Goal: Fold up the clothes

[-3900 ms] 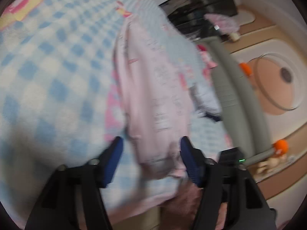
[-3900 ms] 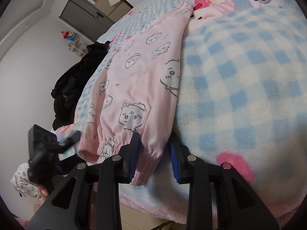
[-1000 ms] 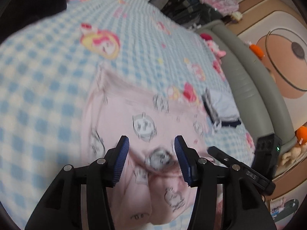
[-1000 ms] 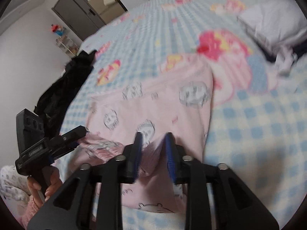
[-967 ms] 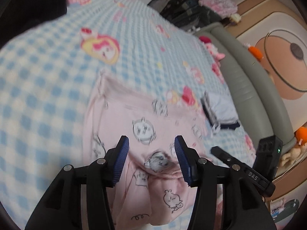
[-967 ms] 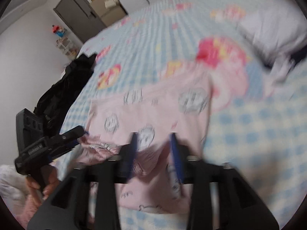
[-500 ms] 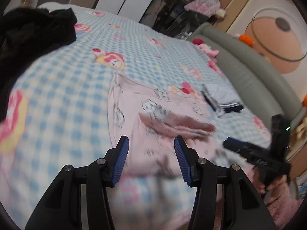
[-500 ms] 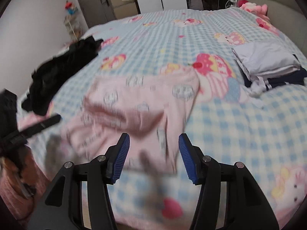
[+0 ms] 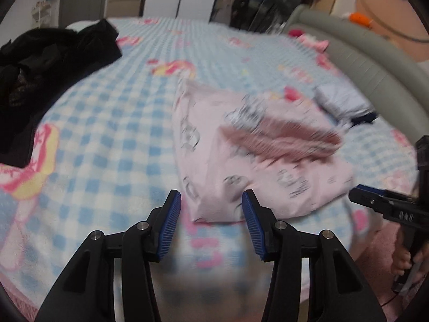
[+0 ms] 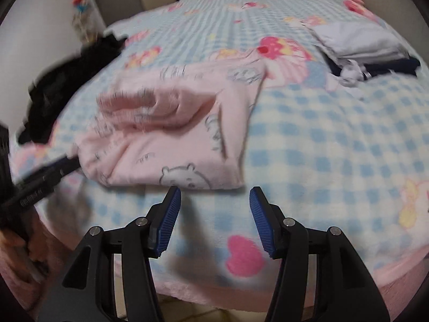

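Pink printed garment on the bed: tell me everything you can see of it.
The pink soft-looking garment with grey cartoon animal prints lies folded over on the blue-and-white checked blanket, a rumpled gathered part bunched on top. It lies near the bed's front edge. Neither open gripper, left or right, touches it. Blur hides finer detail.

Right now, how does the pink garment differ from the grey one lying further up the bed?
The pink printed garment lies loosely folded, its top flap rumpled; the grey folded garment is a flat, tidy stack on something dark blue. The pink one carries cartoon prints; the grey one looks plain. Both rest on the checked blanket, untouched by either gripper.
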The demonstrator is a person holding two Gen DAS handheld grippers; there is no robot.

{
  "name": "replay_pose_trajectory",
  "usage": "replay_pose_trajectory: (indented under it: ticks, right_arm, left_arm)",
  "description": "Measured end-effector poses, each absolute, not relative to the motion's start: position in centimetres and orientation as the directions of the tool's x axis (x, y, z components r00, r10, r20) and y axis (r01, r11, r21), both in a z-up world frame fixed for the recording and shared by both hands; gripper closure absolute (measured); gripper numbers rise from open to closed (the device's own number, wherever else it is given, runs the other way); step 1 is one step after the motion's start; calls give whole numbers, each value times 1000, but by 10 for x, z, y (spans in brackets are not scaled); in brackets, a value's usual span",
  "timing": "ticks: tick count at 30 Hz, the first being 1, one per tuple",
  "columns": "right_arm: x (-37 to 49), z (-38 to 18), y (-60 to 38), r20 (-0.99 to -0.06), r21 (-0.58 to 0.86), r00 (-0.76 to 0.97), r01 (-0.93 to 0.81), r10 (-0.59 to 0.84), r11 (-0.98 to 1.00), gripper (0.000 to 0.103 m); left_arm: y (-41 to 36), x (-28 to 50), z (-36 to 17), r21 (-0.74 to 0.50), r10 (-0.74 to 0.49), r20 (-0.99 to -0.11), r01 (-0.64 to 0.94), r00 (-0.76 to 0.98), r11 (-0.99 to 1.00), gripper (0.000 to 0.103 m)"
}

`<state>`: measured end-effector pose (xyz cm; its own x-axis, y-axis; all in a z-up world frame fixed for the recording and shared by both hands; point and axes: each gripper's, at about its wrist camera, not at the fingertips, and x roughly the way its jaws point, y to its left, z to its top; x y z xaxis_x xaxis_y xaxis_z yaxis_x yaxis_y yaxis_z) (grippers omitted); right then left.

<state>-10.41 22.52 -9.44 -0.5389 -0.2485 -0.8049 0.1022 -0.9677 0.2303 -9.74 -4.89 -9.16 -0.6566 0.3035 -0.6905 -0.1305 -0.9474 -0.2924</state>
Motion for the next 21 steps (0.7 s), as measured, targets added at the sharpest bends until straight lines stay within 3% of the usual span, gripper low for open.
replay_pose_trajectory:
  ticks: [3,8,16,21]
  right_arm:
    - [-97,-84,237,-773,283,-564,106,-292,-953,47]
    - [-92,-82,229,-777,271,-544,165,-317,-948,46]
    - [-132,-65,214,-777,161,-574,217,-259,-963,43]
    - [-183,-88,195,-836,50,-512,286,-196,-957,43]
  left_arm:
    - [-56,-93,-88,-356,368,-645,-163,-670,-920,53]
    - [-52,-93,-87,-359,391,-635,-194,-666,-913,53]
    - [-25,-146,-96,-269,384,-721,-279,-577,-922,53]
    - [-8,-180,-102,-213,369,-772,-337,-517,-917,53]
